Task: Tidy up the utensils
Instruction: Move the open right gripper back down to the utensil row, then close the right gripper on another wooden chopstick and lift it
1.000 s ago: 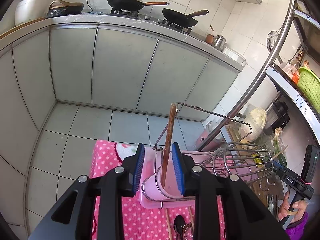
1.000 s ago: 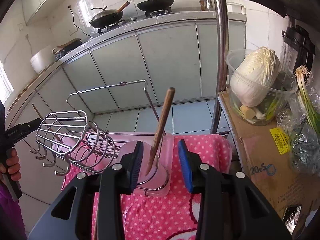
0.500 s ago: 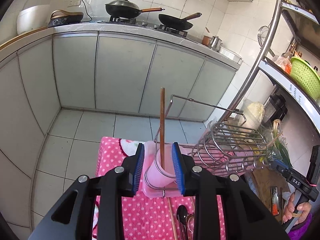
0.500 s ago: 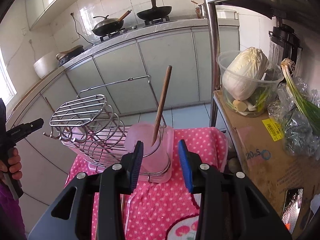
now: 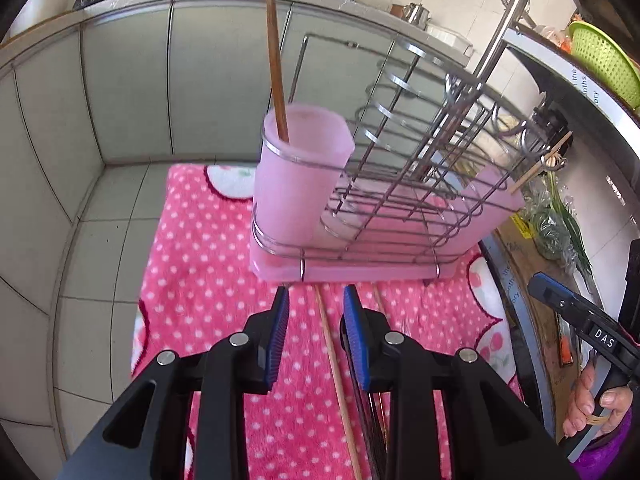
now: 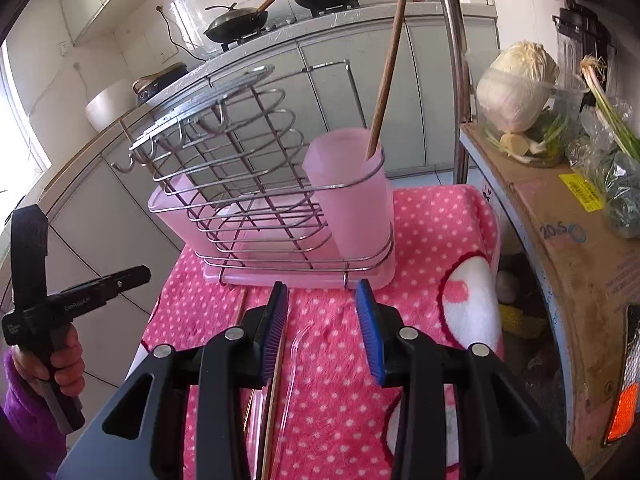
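Observation:
A wire rack [image 5: 420, 184] on a pink tray holds a pink cup [image 5: 298, 176] with a wooden handle [image 5: 276, 60] standing in it. My left gripper [image 5: 315, 294] is open just in front of the tray, low over the pink dotted cloth [image 5: 200, 280]. A wooden chopstick [image 5: 336, 368] lies on the cloth under the gap between its fingers, untouched. My right gripper [image 6: 322, 286] is open too, before the cup [image 6: 352, 200]. Below it lie a clear plastic spoon [image 6: 294, 360] and a wooden chopstick [image 6: 276, 380].
Dark utensils [image 5: 372, 420] lie under the left gripper's right finger. A cardboard box [image 6: 560, 248] with a cabbage [image 6: 516, 84] and greens borders the cloth on the right. A metal shelf post [image 6: 452, 60] rises behind. Cabinets and a tiled floor [image 5: 100, 220] lie beyond.
Both grippers have dropped and moved in toward the cloth in front of the rack, so the rack and cup now loom larger. The jaws keep the same width.

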`<state>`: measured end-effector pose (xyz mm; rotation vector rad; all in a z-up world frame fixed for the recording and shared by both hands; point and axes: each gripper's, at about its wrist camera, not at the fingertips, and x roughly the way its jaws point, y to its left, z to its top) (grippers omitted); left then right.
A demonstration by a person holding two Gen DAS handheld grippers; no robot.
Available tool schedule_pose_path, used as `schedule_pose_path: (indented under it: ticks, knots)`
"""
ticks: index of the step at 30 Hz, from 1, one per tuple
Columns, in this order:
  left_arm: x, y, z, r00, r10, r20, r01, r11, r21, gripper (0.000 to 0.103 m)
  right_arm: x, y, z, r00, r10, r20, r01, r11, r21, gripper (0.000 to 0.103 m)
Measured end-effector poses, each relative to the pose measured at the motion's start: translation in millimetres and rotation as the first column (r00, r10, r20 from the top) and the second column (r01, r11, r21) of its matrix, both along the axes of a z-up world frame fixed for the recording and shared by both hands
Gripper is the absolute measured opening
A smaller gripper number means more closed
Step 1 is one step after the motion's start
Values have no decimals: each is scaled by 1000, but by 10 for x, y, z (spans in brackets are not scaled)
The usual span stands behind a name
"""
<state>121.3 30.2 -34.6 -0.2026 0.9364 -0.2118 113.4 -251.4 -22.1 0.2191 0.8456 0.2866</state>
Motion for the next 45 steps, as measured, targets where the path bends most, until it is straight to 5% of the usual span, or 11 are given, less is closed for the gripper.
schedule_pose_path:
  ticks: [8, 24, 27, 38, 45]
  knots:
    - [157, -107, -444, 992, 18, -125, -19, 1000, -4, 23, -12, 49, -333, 996, 9, -83, -5, 999, 43, 22]
    - [652, -583, -1101, 952, 38, -304, -4, 994, 112, 18, 2, -24, -640, 986, 28, -165, -8, 993, 118, 21]
    - [665, -641, -1121, 958, 45, -282, -6, 990, 139, 6, 25, 14, -677, 982, 44, -185, -18, 990, 140, 21]
    - [405, -223, -893, 965, 25, -259, 1, 995, 102, 6, 275, 361, -962, 946, 97, -309, -43, 983, 177, 21]
    - [392, -70, -962, 957, 8, -289, 26, 993, 113, 6, 479, 582, -1155, 921, 77, -382, -38, 993, 108, 21]
